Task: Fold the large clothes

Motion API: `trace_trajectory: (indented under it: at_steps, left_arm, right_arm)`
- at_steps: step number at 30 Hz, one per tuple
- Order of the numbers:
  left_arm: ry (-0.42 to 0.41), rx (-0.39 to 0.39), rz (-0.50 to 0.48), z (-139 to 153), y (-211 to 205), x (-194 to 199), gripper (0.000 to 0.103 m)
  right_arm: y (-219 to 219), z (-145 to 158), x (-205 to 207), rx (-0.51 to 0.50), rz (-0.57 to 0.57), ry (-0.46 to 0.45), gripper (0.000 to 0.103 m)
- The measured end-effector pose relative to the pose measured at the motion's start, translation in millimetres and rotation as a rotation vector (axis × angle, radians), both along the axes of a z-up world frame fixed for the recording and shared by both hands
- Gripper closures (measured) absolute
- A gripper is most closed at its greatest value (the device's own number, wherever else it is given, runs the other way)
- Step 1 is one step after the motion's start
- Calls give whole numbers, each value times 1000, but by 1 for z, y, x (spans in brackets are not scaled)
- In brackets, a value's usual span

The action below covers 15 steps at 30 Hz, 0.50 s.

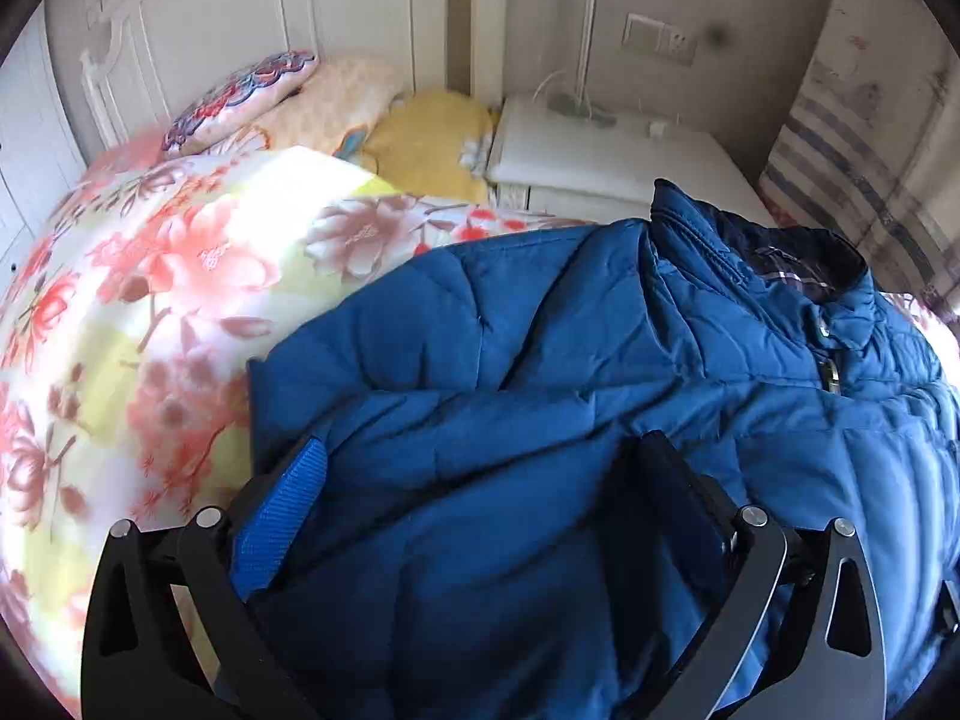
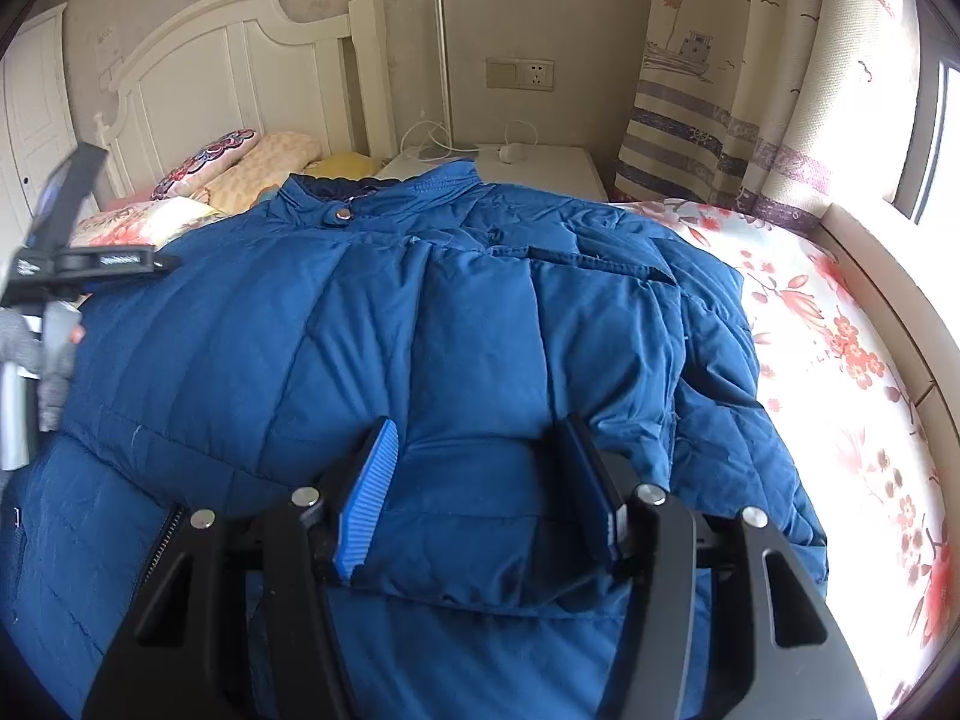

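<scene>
A large blue quilted jacket (image 2: pixel 384 336) lies on the bed, collar toward the headboard, with a sleeve folded across its front. It also shows in the left wrist view (image 1: pixel 600 372). My left gripper (image 1: pixel 480 468) stands open over the jacket's left side, with puffy fabric bulging between its fingers. My right gripper (image 2: pixel 480 456) stands open over the jacket's lower front, with a fold of fabric between its blue pads (image 2: pixel 369 492). The left gripper's body shows at the left edge of the right wrist view (image 2: pixel 78 264).
The bed has a floral sheet (image 1: pixel 150 312), also seen at the right (image 2: pixel 840 372). Pillows (image 1: pixel 288 96) lie by the white headboard (image 2: pixel 240 78). A white nightstand (image 1: pixel 600 150) with cables stands beyond. A curtain (image 2: pixel 750 90) and window ledge (image 2: pixel 888 276) are at the right.
</scene>
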State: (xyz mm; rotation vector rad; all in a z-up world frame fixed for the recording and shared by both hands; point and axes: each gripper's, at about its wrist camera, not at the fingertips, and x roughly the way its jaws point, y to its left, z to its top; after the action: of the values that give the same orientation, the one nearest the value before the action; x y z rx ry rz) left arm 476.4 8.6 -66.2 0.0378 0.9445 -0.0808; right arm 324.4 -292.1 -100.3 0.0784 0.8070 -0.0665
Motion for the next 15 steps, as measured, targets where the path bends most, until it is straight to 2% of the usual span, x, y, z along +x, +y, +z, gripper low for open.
trace_trajectory:
  at_steps: [3, 4, 7, 9, 11, 13, 14, 15]
  left_arm:
    - [-4, 64, 0, 4, -9, -6, 4]
    - [-18, 71, 18, 14, -9, -15, 5]
    - [-131, -18, -13, 45, -12, -53, 5]
    - [-142, -15, -61, 49, -23, -74, 5]
    - [-104, 30, -139, 36, -40, -95, 5]
    - [-84, 109, -187, 13, -54, -106, 4]
    - [-125, 136, -195, 2, -57, -110, 4]
    - [-139, 118, -195, -4, -55, -110, 4]
  right_arm:
    - [-1, 0, 0, 14, 0, -2, 47]
    - [-1, 0, 0, 22, 1, -2, 47]
    - [-2, 0, 0, 29, 4, -5, 46]
    - [-2, 0, 0, 30, 5, -5, 46]
    - [-2, 0, 0, 29, 4, -5, 46]
    - [-2, 0, 0, 32, 6, -6, 46]
    - [-2, 0, 0, 32, 7, -8, 45]
    - [-2, 0, 0, 31, 8, -8, 45]
